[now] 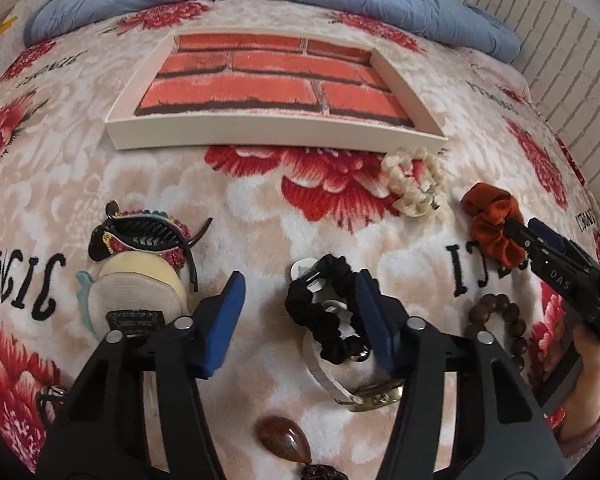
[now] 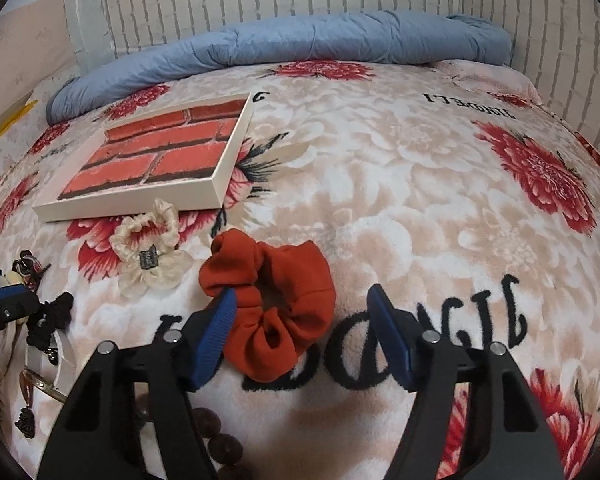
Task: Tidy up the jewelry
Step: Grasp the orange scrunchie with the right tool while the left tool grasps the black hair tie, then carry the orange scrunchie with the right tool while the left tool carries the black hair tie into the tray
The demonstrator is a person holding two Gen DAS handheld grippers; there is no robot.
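Shallow white brick-lined tray (image 1: pixel 276 136) on floral bed blanket (image 2: pixel 380 184): empty; sorting not begun. Left tongs (image 1: pixel 300 316) apart around black fabric scrunchie (image 1: pixel 332 312); right tongs (image 2: pixel 302 336) apart around rust-orange fabric scrunchie (image 2: pixel 284 300), unclamped

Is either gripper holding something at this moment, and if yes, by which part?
Nothing is held. The left gripper stands open around the black scrunchie; the right gripper stands open around the orange scrunchie.

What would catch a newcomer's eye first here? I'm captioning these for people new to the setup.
Probably the rust-orange scrunchie on the flowered blanket, lying between the right claw's open pads. Next, the shallow box with its red-brick lining farther back, and the black scrunchie inside the left claw.
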